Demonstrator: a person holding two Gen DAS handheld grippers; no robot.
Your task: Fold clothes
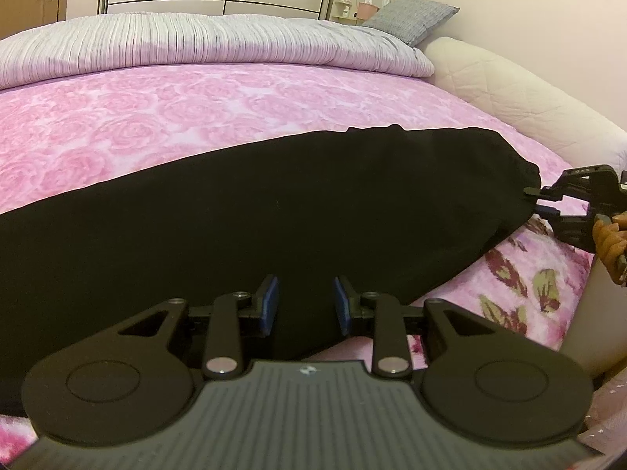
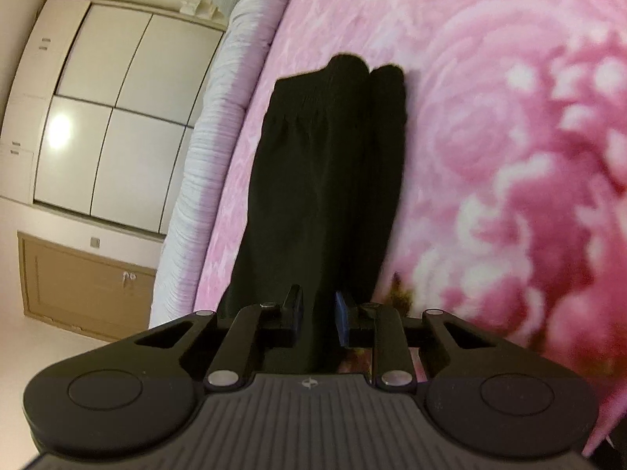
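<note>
A long black garment [image 1: 274,215] lies flat across the pink bed. In the right wrist view the black garment [image 2: 325,176] runs away from me, its gathered band at the far end. My left gripper [image 1: 305,305] is at the garment's near edge, jaws narrowly apart with black cloth filling the gap between the blue pads. My right gripper [image 1: 536,199] is at the garment's right end, held by a hand [image 1: 609,235], and its fingertips pinch the edge. In its own view the right gripper [image 2: 318,313] has a band of black cloth running between its pads.
A pink rose-patterned bedspread [image 1: 176,129] covers the bed. A folded striped grey duvet [image 1: 196,47] and a grey pillow [image 1: 411,17] lie at the back. A padded white bed frame [image 1: 509,86] runs along the right. White wardrobes [image 2: 102,117] stand beyond the bed.
</note>
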